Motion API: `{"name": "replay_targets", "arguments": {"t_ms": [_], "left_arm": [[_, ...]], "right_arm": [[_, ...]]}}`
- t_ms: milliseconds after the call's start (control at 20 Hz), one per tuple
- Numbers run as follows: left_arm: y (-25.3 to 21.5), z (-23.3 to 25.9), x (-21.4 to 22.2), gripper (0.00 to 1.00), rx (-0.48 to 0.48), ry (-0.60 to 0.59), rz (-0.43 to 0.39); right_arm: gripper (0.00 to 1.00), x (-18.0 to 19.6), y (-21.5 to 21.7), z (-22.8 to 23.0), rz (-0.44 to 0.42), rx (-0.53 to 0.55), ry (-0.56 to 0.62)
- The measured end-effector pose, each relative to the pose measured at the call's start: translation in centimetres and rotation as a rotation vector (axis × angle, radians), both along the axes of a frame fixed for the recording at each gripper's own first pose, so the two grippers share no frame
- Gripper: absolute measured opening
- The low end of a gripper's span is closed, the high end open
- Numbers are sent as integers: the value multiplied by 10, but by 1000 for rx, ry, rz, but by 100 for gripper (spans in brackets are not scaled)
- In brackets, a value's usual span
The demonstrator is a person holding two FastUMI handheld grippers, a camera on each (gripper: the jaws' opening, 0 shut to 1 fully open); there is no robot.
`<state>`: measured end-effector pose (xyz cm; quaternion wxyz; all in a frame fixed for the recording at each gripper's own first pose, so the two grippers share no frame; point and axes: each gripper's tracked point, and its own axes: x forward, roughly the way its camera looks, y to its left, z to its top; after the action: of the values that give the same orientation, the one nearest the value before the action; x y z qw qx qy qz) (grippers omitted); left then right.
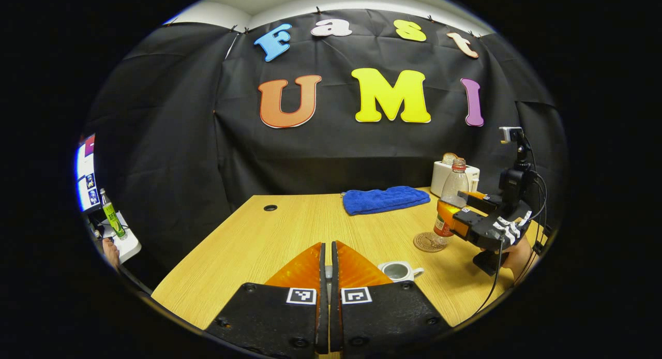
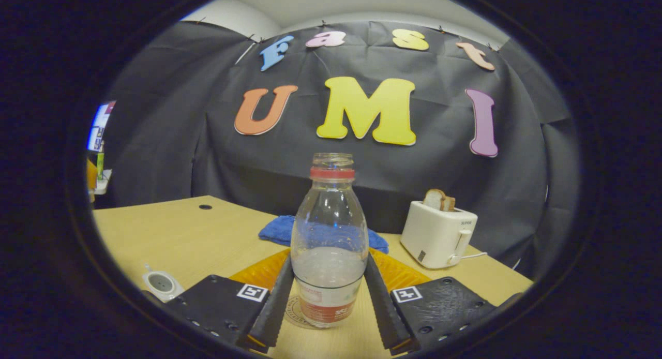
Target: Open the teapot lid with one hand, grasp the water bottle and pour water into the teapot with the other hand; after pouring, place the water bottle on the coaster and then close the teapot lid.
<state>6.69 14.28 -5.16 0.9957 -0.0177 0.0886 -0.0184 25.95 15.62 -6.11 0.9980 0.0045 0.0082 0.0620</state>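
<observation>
A clear water bottle (image 2: 329,245) with a red neck ring, no cap and some water in it stands upright on the round coaster (image 2: 294,310). My right gripper (image 2: 328,268) is shut on it at label height. In the left gripper view the same bottle (image 1: 454,185) sits over the coaster (image 1: 425,242), held by the right gripper (image 1: 452,206). A small white teapot (image 1: 397,271) stands open, its grey inside showing; it also appears at the lower left (image 2: 161,284). My left gripper (image 1: 327,255) is nearly shut on a small grey piece, seemingly the lid's knob; the lid itself is hidden.
A folded blue towel (image 1: 385,199) lies at the back of the wooden table (image 1: 248,245). A white toaster (image 2: 437,235) with bread in it stands at the back right. A person's hand (image 1: 517,255) holds the right gripper. A side shelf with a green bottle (image 1: 111,217) is far left.
</observation>
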Motion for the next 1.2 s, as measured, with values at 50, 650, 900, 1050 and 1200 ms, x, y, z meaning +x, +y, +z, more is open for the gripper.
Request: {"name": "replay_targets", "arguments": {"t_ms": [50, 650, 900, 1050, 1200], "left_arm": [[0, -3, 1, 4, 1, 5, 1], [-6, 0, -2, 4, 16, 3, -10], [-7, -1, -1, 4, 21, 8, -8], [-8, 0, -2, 4, 22, 3, -10], [-10, 0, -1, 4, 24, 1, -14]], "right_arm": [[75, 2, 2, -3, 2, 25, 11], [76, 14, 16, -14, 31, 61, 52], [95, 15, 15, -14, 43, 52, 53], [96, 10, 12, -9, 38, 50, 39], [96, 1, 11, 0, 50, 59, 25]]}}
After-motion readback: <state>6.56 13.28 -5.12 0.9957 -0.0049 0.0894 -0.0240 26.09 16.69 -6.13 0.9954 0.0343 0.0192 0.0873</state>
